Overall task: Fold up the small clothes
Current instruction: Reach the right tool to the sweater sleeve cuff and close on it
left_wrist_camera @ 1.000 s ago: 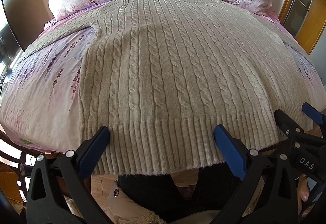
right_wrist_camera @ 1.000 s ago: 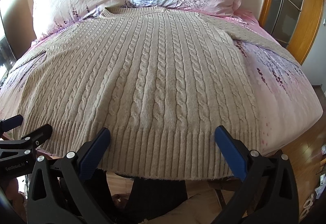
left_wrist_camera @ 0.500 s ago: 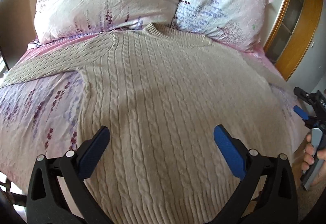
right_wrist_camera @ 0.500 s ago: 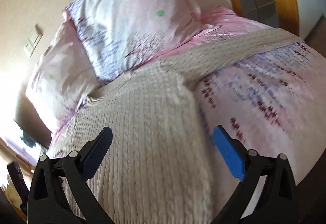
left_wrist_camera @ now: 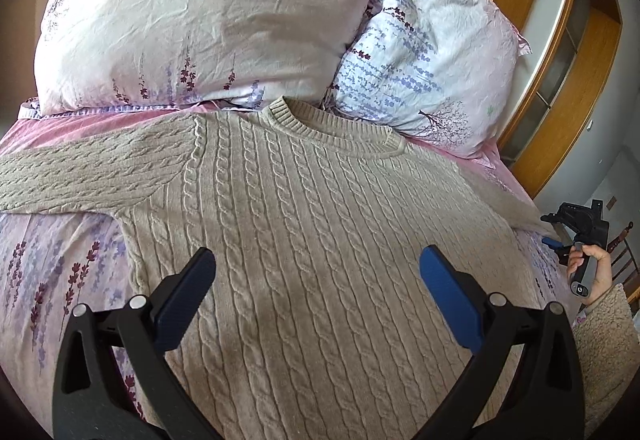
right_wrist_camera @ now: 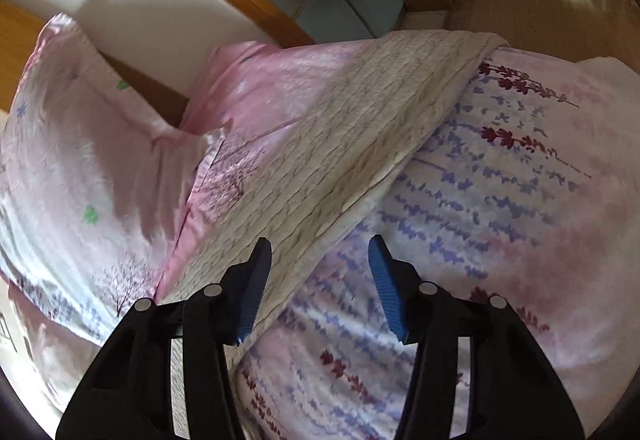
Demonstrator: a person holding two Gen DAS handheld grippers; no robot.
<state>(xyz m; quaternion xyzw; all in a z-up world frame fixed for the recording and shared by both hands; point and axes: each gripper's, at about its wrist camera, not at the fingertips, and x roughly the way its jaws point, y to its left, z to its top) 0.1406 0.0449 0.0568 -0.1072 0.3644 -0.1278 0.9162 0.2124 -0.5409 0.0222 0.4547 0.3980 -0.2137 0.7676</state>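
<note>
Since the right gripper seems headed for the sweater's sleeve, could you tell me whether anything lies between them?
Nothing visible does. The right gripper, jaws closing, has the sleeve edge just ahead on the floral bedcover, uncovered.

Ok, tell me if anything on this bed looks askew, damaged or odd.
Nothing stands out. The beige cable-knit sweater lies flat and face up on the pink floral bedspread, sleeves spread sideways, collar towards the two floral pillows.

**Legible markings: none found**

No readable text, brand, number or sign on any surface in either view. A small round mark sits at the lower end of the right gripper (left_wrist_camera: 552, 242) handle, at the right; too small to read.
</note>
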